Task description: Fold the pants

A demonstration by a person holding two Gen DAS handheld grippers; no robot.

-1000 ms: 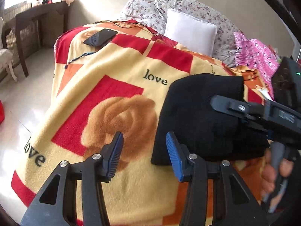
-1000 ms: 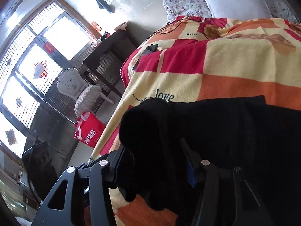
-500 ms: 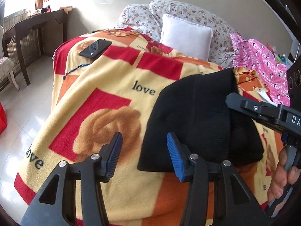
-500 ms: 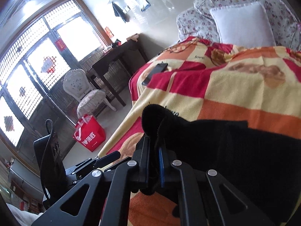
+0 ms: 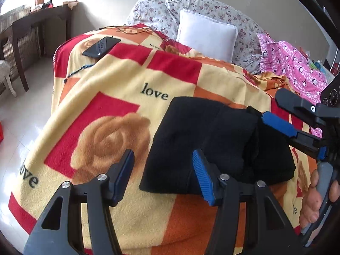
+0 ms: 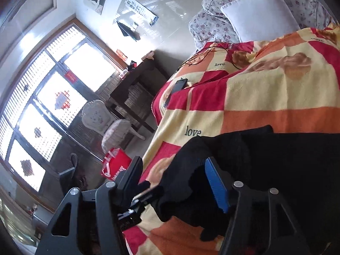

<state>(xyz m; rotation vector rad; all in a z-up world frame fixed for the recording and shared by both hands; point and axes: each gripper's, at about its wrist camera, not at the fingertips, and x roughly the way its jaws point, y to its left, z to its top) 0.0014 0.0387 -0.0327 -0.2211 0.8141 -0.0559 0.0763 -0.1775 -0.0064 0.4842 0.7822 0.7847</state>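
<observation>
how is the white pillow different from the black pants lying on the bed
Colour: the white pillow is plain white, the black pants are black.
Pose: the pillow stands propped against the floral cushions at the head of the bed; the pants lie folded flat on the patterned blanket nearer the cameras.
Shape: the pillow is plump with a stitched border; the pants form a low layered bundle.
Both are soft fabric items, and neither hand-held gripper grips them.

Left tool (image 5: 163,175) and right tool (image 6: 174,179) both gape, fingers spread wide
</observation>
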